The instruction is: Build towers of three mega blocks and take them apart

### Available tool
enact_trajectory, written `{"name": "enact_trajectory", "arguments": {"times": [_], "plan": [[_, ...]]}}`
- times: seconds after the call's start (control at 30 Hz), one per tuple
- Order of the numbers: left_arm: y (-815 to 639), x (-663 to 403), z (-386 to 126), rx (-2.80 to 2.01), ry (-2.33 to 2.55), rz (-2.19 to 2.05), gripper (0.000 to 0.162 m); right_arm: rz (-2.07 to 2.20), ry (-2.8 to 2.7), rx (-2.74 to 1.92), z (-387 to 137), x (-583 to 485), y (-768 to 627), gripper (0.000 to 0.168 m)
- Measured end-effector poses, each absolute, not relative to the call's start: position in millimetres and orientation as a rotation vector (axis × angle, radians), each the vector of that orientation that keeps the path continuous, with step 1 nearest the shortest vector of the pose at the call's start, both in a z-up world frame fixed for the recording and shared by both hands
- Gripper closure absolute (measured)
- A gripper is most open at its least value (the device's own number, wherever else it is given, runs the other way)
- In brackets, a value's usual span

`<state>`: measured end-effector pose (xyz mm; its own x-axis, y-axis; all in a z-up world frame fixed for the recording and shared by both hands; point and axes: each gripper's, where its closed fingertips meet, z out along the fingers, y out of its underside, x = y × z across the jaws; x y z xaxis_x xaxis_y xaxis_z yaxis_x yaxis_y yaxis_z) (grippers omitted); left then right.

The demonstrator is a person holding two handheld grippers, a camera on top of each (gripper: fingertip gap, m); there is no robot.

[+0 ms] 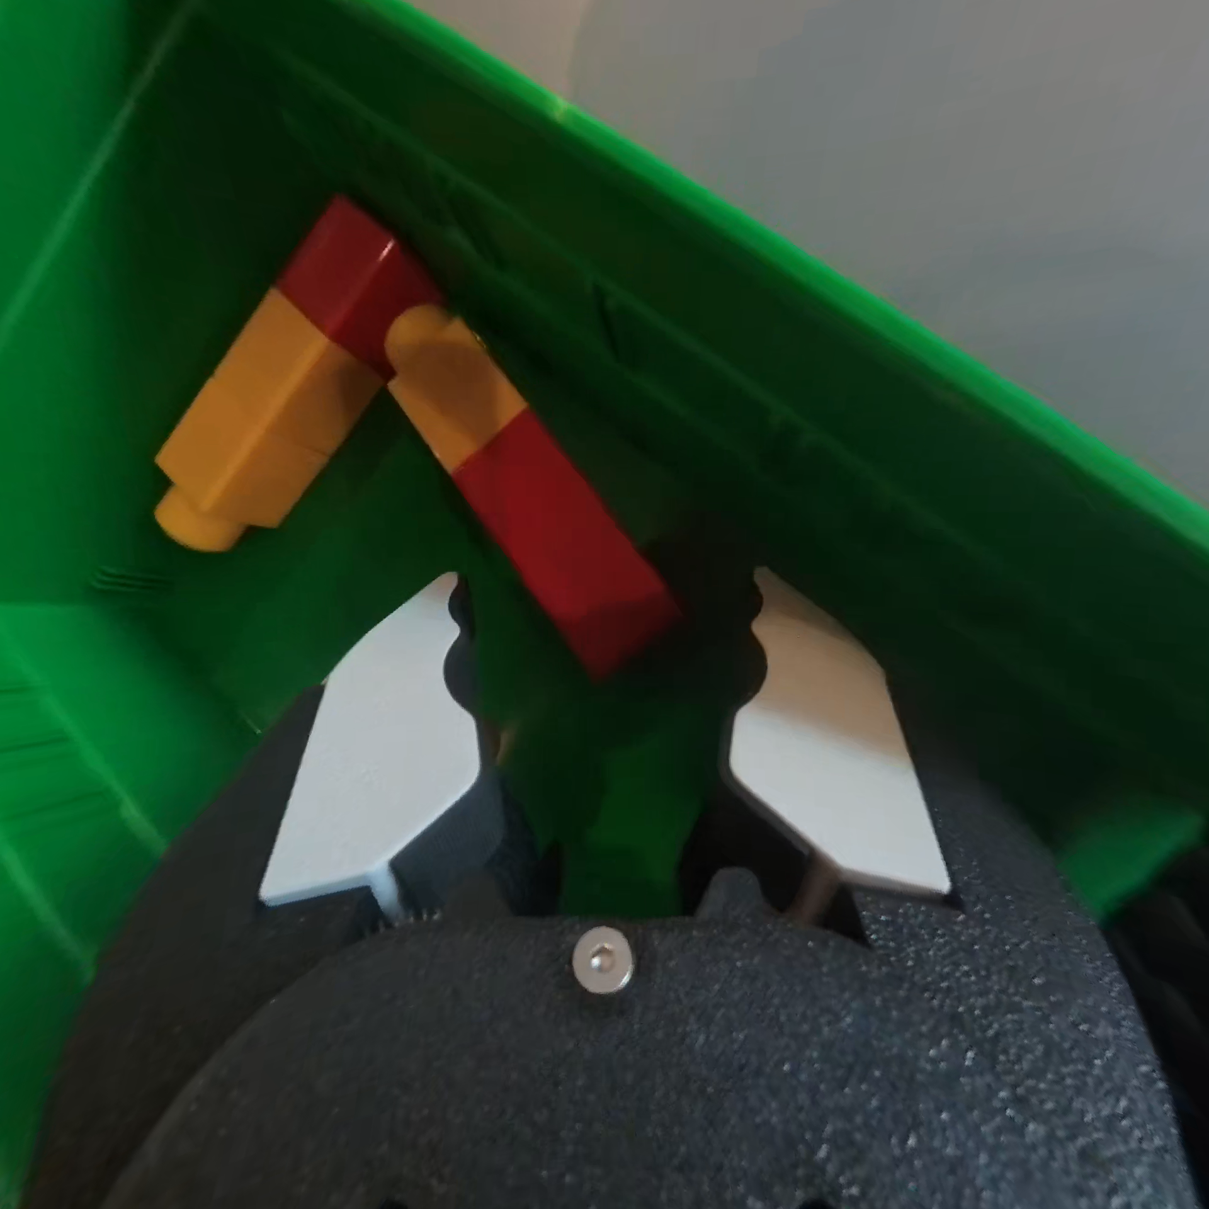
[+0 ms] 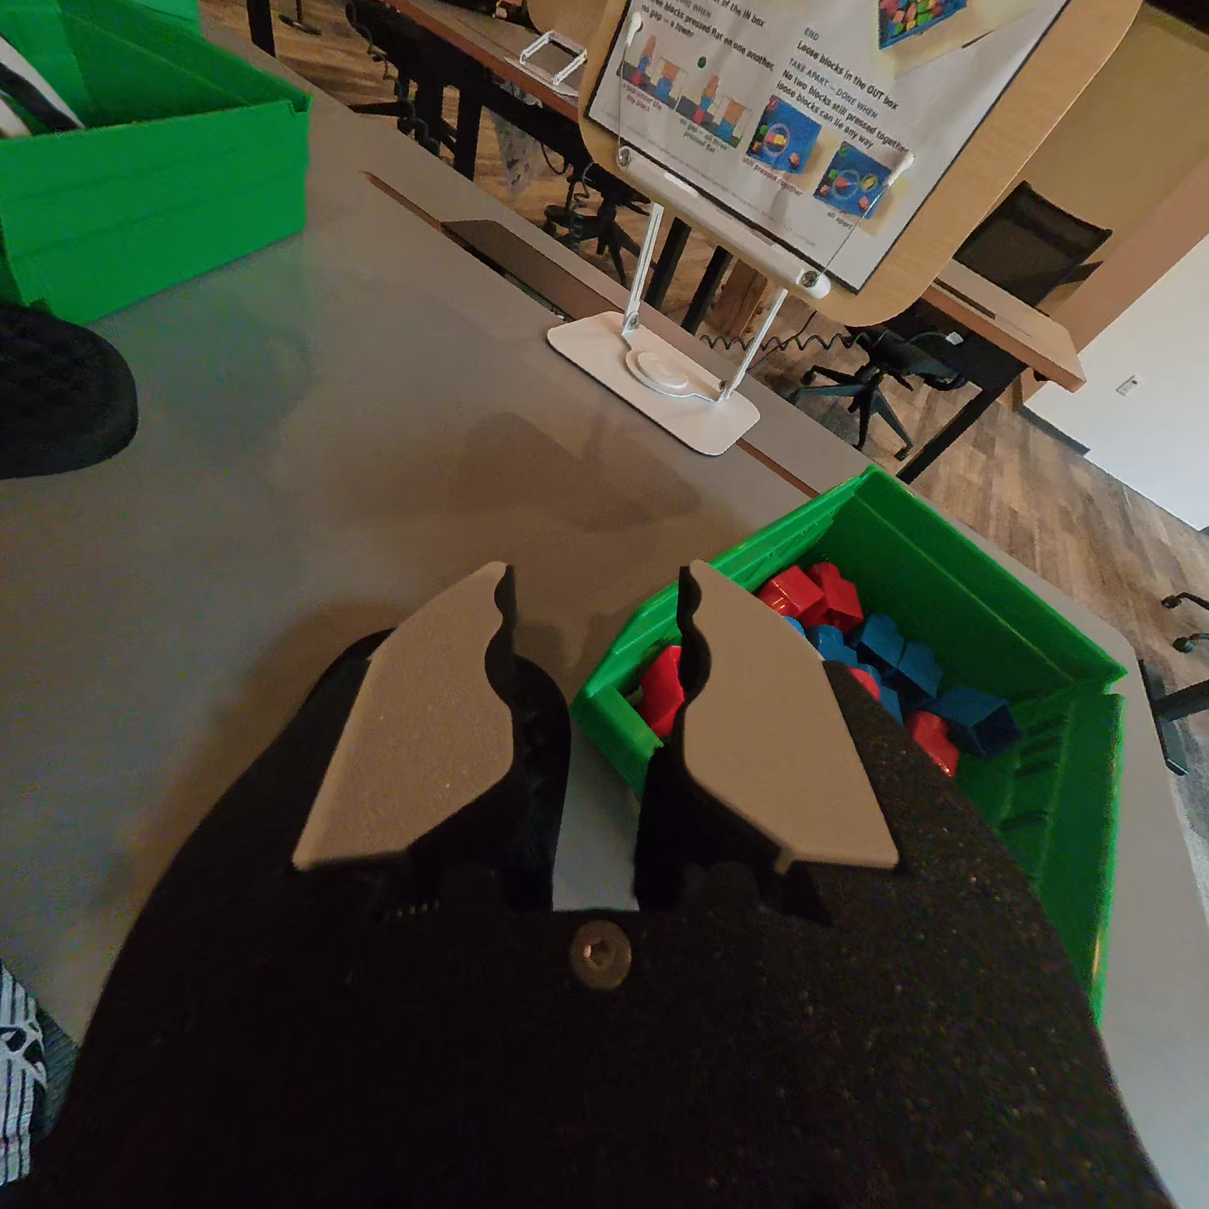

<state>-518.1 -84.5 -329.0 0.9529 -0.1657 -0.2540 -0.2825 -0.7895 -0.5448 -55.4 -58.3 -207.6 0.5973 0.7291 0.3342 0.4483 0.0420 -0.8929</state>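
Observation:
In the left wrist view I look into a green bin (image 1: 719,366). Two three-block towers lie on their sides in its corner. One is a red block joined to two yellow ones (image 1: 275,392). The other is a yellow block joined to two red ones (image 1: 523,497). My left gripper (image 1: 608,582) is open and empty, and the red end of the second tower lies just ahead between its fingertips, touching neither. My right gripper (image 2: 595,572) is open and empty above the grey table (image 2: 327,425), beside a second green bin (image 2: 981,556) of loose red and blue blocks (image 2: 883,648).
The first green bin (image 2: 163,183) stands at the table's far left, with a black rounded body (image 2: 59,392) in front of it. A white stand (image 2: 654,373) holding an instruction board (image 2: 785,131) sits at the far table edge. Desks and chairs are beyond. The left gripper's tips are roughly 50 cm from the right gripper's. My left gripper is the nearer one to the black rounded body (image 2: 59,392): about 15 cm, against 30 cm.

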Motion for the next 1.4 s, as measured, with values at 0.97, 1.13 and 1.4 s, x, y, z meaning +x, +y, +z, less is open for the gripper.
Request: {"name": "enact_trajectory", "arguments": {"times": [0.97, 1.13, 1.4], "plan": [[-120, -473, -206, -1.935, 0.449, 0.11, 0.125, 0.605, -1.281, -1.423, -218, -136, -97, 0.12], [-142, -391, -186, -1.8, 0.724, -0.118, 0.125, 0.744, -1.433, -1.237, -206, -175, -114, 0.111], [-179, -301, -195, -1.694, 1.054, -0.425, 0.125, 0.953, -1.566, -0.973, -177, -219, -139, 0.098]]}}
